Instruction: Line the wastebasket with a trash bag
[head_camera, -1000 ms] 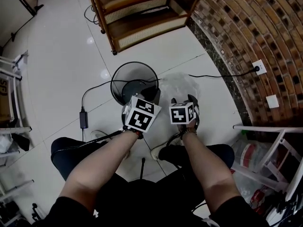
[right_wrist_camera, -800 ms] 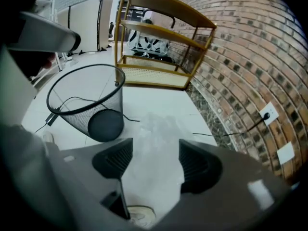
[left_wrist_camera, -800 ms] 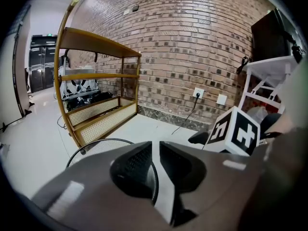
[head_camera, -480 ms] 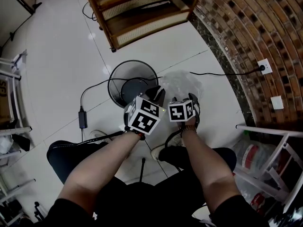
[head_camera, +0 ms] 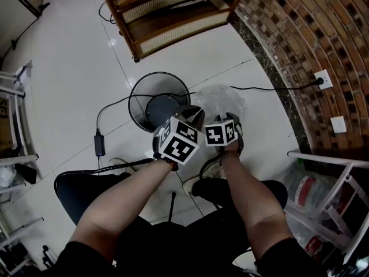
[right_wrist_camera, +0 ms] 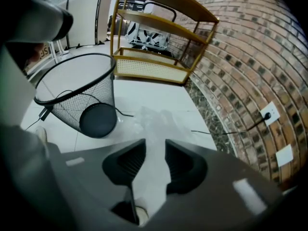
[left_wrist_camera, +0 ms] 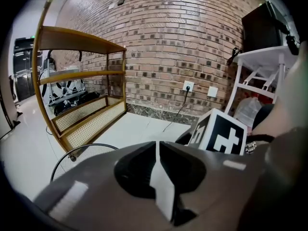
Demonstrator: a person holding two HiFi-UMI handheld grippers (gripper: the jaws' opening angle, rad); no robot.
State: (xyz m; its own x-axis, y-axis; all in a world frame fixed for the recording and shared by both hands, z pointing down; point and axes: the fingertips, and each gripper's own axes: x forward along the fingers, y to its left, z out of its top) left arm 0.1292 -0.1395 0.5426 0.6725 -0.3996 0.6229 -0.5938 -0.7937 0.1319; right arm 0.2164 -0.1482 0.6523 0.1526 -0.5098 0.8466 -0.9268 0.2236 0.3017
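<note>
Black mesh wastebasket (head_camera: pixel 138 100) stands on the pale floor tile, unlined. The clear trash bag (head_camera: pixel 222 97) lies crumpled on the floor just beside the wastebasket, on its brick wall (head_camera: pixel 300 33) side, and none of it is in the basket.

Left gripper (head_camera: pixel 192 112) hangs just off the wastebasket's near rim, toward the bag, jaws clenched. A thin pale sliver shows in the slit between them in the left gripper view. Cannot tell whether that is bag film or floor.

Right gripper (head_camera: pixel 230 119) hovers over the near edge of the bag, on the far side of the left one from the wastebasket. Its jaws have just been closing from wide to about half, and a clear gap is left between the pads. In the right gripper view the crumpled bag shows through that gap. The pads are not pressing on anything.

Versus the earliest frame, both grippers sit closer to the bag. The left one has slid along the wastebasket rim toward the bag, so the two marker cubes are now almost touching where they stood apart before. Wastebasket and bag lie as they did.

Wooden shelf (head_camera: pixel 167 16) stands beyond the wastebasket. A power adapter (head_camera: pixel 100 144) on its cable lies on the opposite side from the bag.
</note>
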